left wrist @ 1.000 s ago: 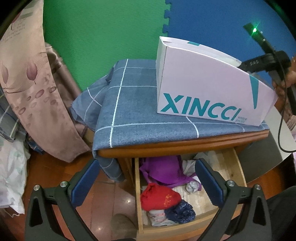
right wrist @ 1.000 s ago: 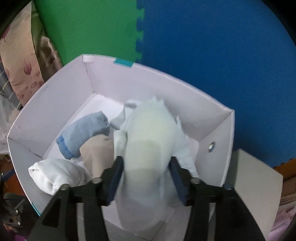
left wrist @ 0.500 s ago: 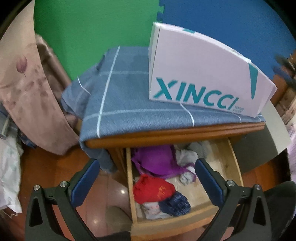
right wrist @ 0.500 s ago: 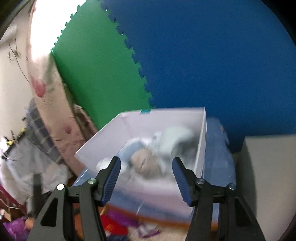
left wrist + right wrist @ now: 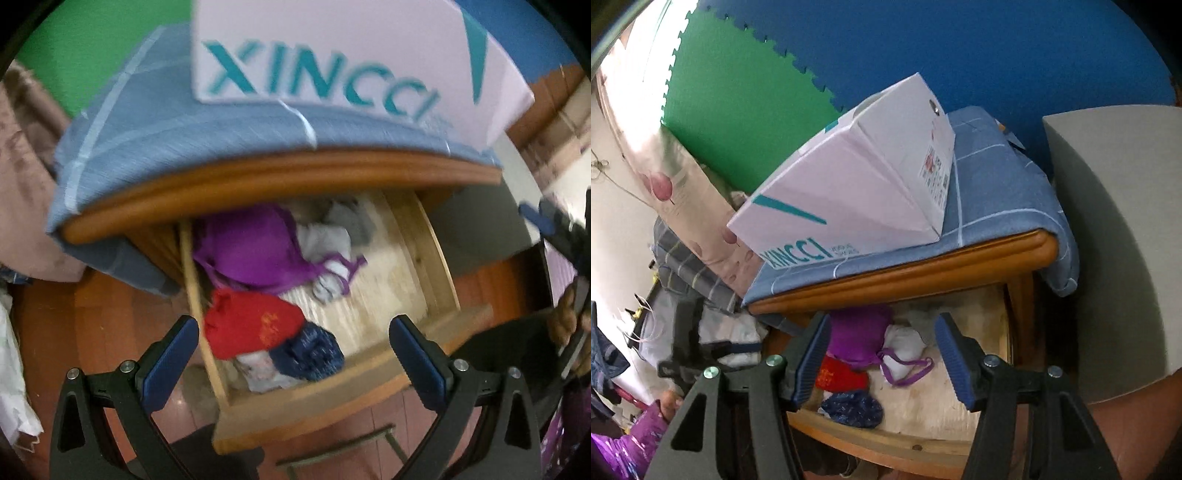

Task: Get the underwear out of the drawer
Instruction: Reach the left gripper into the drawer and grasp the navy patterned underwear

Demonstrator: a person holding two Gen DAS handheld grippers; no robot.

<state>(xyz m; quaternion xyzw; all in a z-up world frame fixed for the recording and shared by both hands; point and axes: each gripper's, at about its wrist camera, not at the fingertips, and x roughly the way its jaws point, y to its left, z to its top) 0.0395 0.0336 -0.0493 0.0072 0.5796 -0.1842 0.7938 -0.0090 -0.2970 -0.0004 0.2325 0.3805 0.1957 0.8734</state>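
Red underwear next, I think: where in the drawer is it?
Red underwear lies along the drawer's left side in the left wrist view, between purple garment and navy piece.

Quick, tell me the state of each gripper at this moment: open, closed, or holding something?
Left gripper: open, holding nothing, above the open drawer.
Right gripper: open, holding nothing, pointed at the same drawer.

A white cardboard box point(image 5: 857, 184) with teal lettering sits on a blue checked cloth point(image 5: 993, 192); a grey cabinet point(image 5: 1108, 229) stands just beside the cloth.
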